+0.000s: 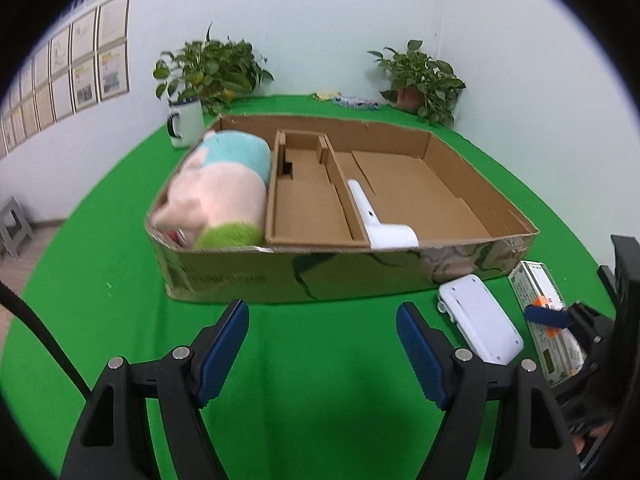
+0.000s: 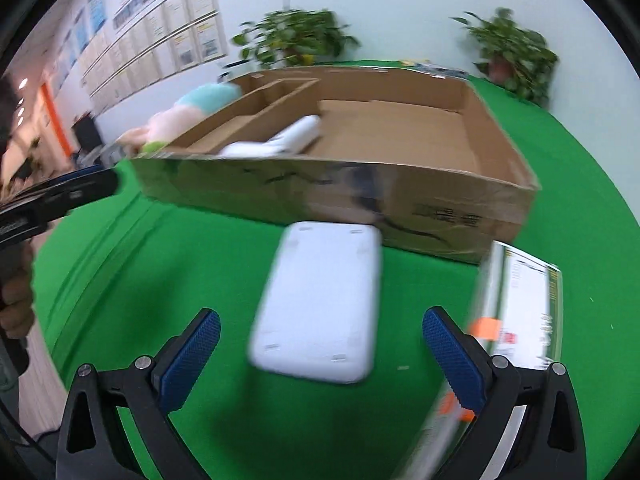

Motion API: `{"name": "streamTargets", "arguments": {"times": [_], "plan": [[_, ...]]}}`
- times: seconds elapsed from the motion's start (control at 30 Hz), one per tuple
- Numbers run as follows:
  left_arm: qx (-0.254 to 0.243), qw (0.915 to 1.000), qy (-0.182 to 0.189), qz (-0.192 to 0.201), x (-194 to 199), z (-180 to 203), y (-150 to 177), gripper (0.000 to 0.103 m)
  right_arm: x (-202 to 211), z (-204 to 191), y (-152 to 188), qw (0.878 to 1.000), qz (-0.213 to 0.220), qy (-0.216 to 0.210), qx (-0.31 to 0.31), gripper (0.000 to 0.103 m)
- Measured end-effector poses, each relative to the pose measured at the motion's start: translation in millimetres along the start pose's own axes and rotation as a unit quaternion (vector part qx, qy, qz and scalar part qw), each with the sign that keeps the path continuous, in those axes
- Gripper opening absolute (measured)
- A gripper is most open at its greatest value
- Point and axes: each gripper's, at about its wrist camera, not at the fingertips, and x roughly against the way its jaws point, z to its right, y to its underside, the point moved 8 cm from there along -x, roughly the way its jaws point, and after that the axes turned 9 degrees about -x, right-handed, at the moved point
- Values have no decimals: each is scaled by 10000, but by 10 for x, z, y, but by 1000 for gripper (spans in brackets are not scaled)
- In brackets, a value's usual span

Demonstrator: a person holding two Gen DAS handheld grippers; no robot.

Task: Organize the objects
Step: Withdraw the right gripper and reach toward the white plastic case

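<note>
A shallow cardboard box (image 1: 280, 272) (image 2: 440, 216) with dividers lies on the green table. In its left compartment is a pink, blue and green plush toy (image 1: 224, 196) (image 2: 188, 112); a white handheld device (image 1: 380, 220) (image 2: 280, 140) rests by the middle divider. In front of the box lie a flat white rectangular case (image 1: 480, 322) (image 2: 320, 304) and, right of it, a printed carton (image 1: 544, 320) (image 2: 524, 312). My left gripper (image 1: 322, 344) is open over bare cloth. My right gripper (image 2: 320, 348) is open, just short of the white case's near end, with nothing held.
A white mug (image 1: 185, 124) stands left of the box's far corner. Two potted plants (image 1: 212, 72) (image 1: 420, 80) and small packets (image 1: 352, 100) sit along the table's back edge by the wall. A grey stool (image 1: 14, 226) is on the floor at left.
</note>
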Motion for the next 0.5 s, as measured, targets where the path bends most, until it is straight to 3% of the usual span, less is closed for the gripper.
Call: {"name": "streamTargets", "arguments": {"times": [0.17, 0.3, 0.4, 0.5], "plan": [[23, 9998, 91, -168, -97, 112, 72, 76, -224, -138, 78, 9991, -245, 336, 61, 98], [-64, 9996, 153, -241, -99, 181, 141, 76, -310, -13, 128, 9965, -376, 738, -149, 66], [61, 9979, 434, -467, -107, 234, 256, 76, -260, -93, 268, 9971, -408, 616, -187, 66], [258, 9919, 948, -807, -147, 320, 423, 76, -120, -350, 503, 9981, -501, 267, -240, 71]]}}
